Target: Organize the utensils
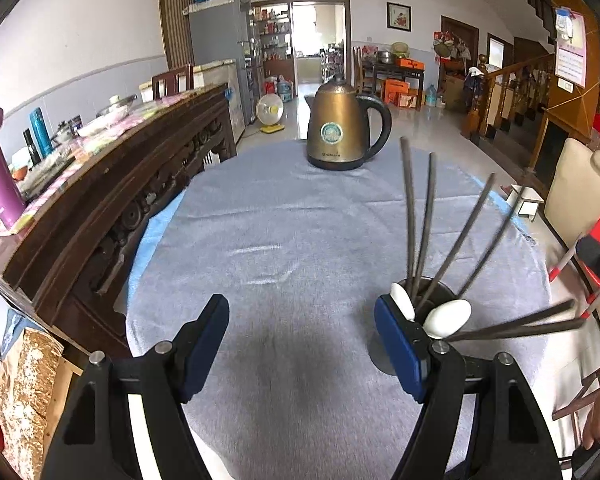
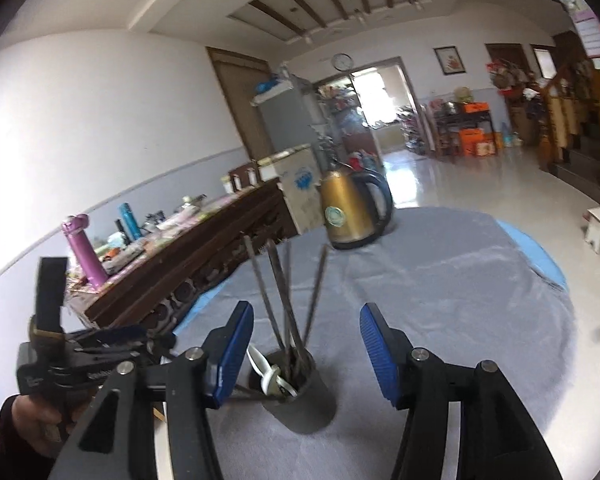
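Right gripper (image 2: 306,354) jaws apart, gripping nothing, dark utensil holder (image 2: 300,400) just below between them, chopsticks (image 2: 278,300) and white spoons (image 2: 270,376) standing inside, left gripper (image 1: 300,346) spread wide and empty beside the holder, grey tablecloth (image 1: 280,220) beneath, gold kettle (image 1: 342,124) well beyond, carved wooden sideboard (image 1: 112,184) along the left.

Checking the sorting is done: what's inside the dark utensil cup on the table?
The dark cup holds several dark chopsticks standing fanned out, and white spoons. Their lower ends and the cup's bottom are hidden by its wall.
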